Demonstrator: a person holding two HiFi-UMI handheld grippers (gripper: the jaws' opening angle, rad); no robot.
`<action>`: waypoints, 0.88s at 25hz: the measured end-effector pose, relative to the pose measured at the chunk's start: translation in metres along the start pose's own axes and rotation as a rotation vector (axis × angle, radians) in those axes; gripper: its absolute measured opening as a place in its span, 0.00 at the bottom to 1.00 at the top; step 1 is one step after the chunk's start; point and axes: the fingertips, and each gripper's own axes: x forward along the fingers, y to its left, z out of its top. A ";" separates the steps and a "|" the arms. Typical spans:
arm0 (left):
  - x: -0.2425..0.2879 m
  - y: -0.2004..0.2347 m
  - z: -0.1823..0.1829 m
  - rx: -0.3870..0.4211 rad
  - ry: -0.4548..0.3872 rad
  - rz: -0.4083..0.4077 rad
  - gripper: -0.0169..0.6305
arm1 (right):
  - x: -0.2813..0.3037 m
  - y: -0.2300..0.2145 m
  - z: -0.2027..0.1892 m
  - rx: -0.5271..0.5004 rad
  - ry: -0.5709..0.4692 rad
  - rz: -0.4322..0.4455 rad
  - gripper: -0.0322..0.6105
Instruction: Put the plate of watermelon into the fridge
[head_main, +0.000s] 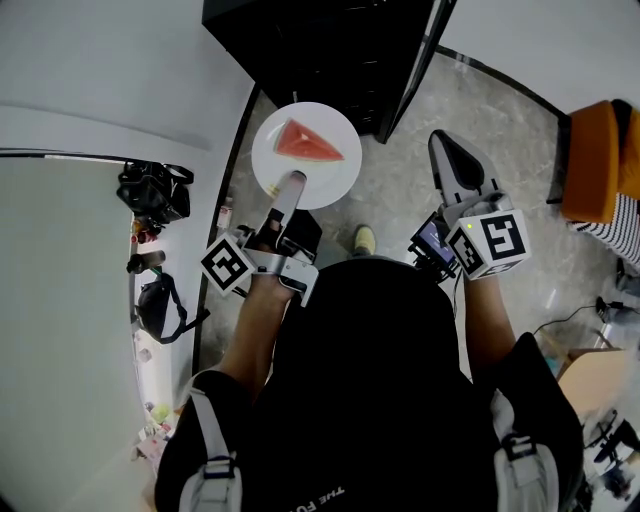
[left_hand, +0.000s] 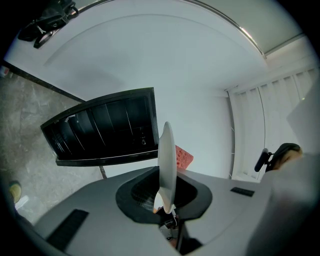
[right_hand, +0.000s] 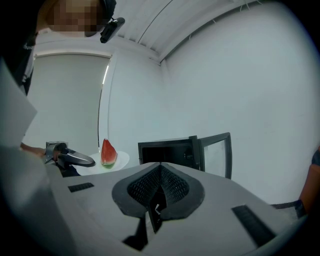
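plate (head_main: 328, 180) one, watermelon wedge (head_main: 308, 143) one, claws (head_main: 292, 183) (head_main: 446, 142) two

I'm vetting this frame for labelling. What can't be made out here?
Fridge interior: the head view cuts it off at the top edge, and it is dark in both gripper views, so what its shelves hold is unclear.
Watermelon: the left gripper view shows the plate edge-on, which hides most of the slice.
Plate rim at the grip: in the head view the left claw covers it.
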 end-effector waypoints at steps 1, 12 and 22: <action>0.000 0.000 0.000 0.000 -0.002 -0.001 0.08 | 0.000 0.000 0.000 -0.002 -0.002 0.003 0.07; 0.001 -0.006 0.000 0.018 0.002 -0.011 0.08 | -0.001 0.001 0.003 -0.002 -0.012 0.003 0.07; 0.003 -0.007 -0.001 0.014 0.011 -0.017 0.08 | 0.000 0.002 -0.001 -0.012 -0.001 -0.007 0.07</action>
